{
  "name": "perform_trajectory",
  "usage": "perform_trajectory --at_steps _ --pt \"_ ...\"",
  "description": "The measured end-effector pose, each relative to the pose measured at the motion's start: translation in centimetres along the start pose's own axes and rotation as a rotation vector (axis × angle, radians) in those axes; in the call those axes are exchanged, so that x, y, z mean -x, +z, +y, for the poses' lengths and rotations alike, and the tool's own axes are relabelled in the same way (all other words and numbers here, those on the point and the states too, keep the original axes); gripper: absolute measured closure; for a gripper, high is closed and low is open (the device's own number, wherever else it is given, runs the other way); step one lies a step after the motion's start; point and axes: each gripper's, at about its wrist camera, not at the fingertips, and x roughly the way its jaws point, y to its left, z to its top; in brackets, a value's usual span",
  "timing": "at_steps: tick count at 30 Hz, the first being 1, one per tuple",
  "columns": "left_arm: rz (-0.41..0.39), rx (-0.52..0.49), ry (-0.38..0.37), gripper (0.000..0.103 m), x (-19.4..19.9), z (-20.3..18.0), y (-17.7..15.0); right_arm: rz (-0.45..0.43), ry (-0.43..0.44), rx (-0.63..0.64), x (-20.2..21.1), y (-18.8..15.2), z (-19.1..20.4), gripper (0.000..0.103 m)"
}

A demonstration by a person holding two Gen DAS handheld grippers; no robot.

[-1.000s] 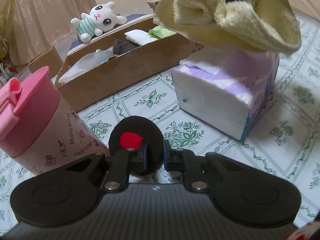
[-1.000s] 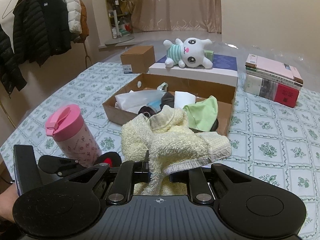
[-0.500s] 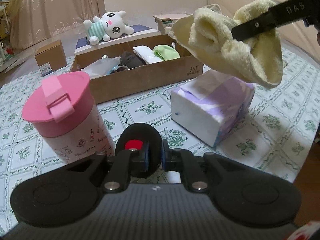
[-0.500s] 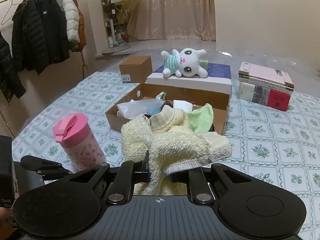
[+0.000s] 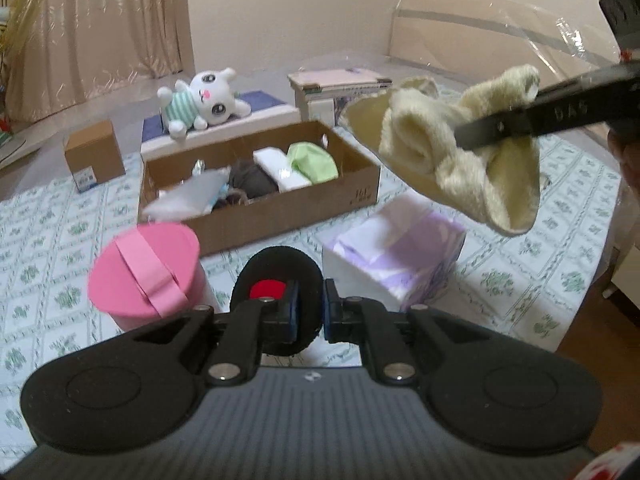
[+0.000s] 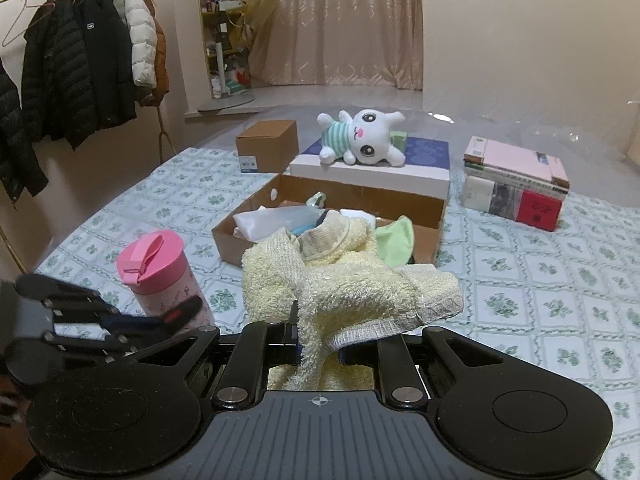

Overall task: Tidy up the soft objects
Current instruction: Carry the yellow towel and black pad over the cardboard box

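My left gripper [image 5: 310, 312] is shut on a round black soft pad [image 5: 280, 276] with a red patch, held in the air beside the pink lidded cup [image 5: 144, 276]. In the right wrist view that left gripper [image 6: 176, 312] shows at the lower left with the pad in front of the cup [image 6: 154, 268]. My right gripper [image 6: 320, 344] is shut on a pale yellow towel [image 6: 344, 284], which hangs bunched above the table. In the left wrist view the towel [image 5: 452, 152] floats at the upper right, above a purple tissue pack [image 5: 392, 256]. An open cardboard box [image 5: 256, 216] with several soft items lies beyond.
A white plush rabbit [image 6: 364, 136] lies on a flat white box behind the cardboard box [image 6: 230, 246]. A small brown carton [image 6: 266, 146] stands at the back left and stacked books [image 6: 516, 184] at the back right. Coats [image 6: 80, 68] hang on a rack. The table edge [image 5: 592, 280] runs close on the right.
Both hands have risen. The left gripper has lifted the black pad from low beside the cup to above its lid. The towel has moved up and rightward in the left wrist view.
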Motion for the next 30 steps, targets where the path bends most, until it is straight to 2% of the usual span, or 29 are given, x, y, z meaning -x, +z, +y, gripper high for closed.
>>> perform_trajectory --at_steps 6,14,22,30 --pt "-0.033 -0.023 -0.022 0.093 1.4 1.4 2.8 -0.006 -0.037 0.032 0.6 1.2 -0.2 0.088" --pt "-0.04 -0.053 -0.065 0.093 1.8 3.6 7.0 0.006 -0.051 0.071 -0.6 3.2 -0.4 0.088" --pt "-0.017 -0.068 -0.083 0.093 0.4 5.9 10.4 0.03 -0.06 0.127 -2.8 5.9 -0.4 0.088" --pt "0.009 -0.074 -0.077 0.093 -1.5 7.9 12.5 0.051 -0.072 0.159 -4.9 7.8 -0.7 0.088"
